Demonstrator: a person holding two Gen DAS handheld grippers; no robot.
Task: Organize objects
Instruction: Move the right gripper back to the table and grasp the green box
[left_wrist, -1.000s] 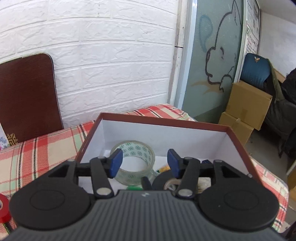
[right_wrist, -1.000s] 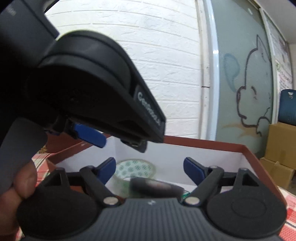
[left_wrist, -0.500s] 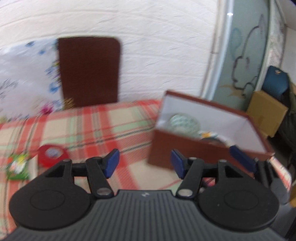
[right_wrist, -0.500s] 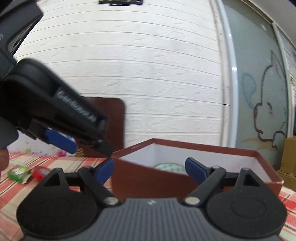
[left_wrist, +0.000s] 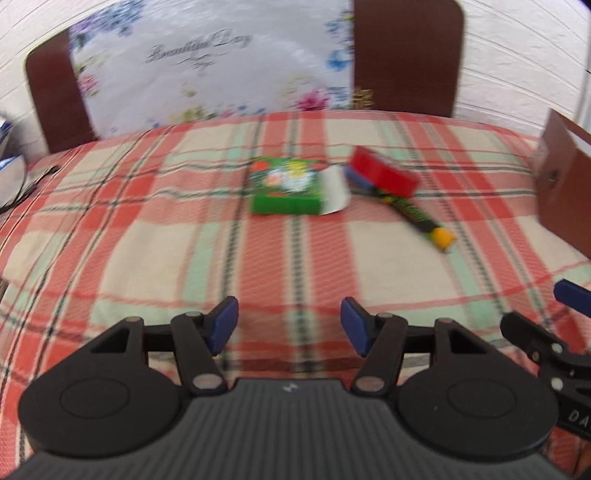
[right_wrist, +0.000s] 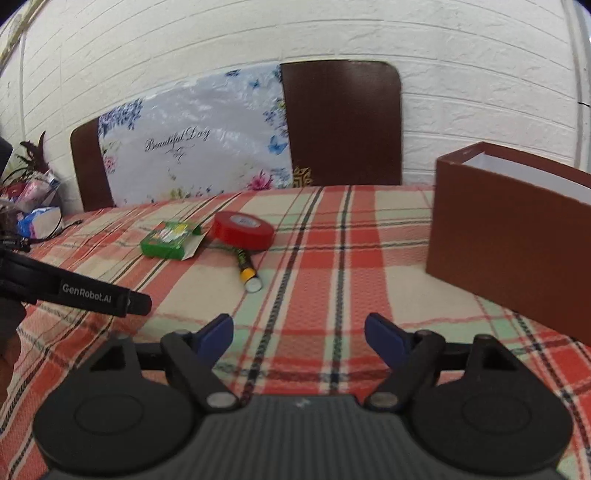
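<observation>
A lived-in home room: a counter under a plaid tablecloth (right_wrist: 332, 258), a white brick-pattern wall (right_wrist: 258, 37), and a floral "Beautiful Day" panel (right_wrist: 192, 147) leaning behind.

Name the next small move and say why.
Probably bring the left tongs forward to the green box. They are open and empty, the box lies ahead on the cloth, and the brown box is the likely place for it.

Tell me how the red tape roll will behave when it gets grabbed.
The red tape roll lies flat on the plaid tablecloth, so it probably won't roll. It rests partly on the yellow-capped marker pen, so lifting may nudge that. Likely rigid and light.
</observation>
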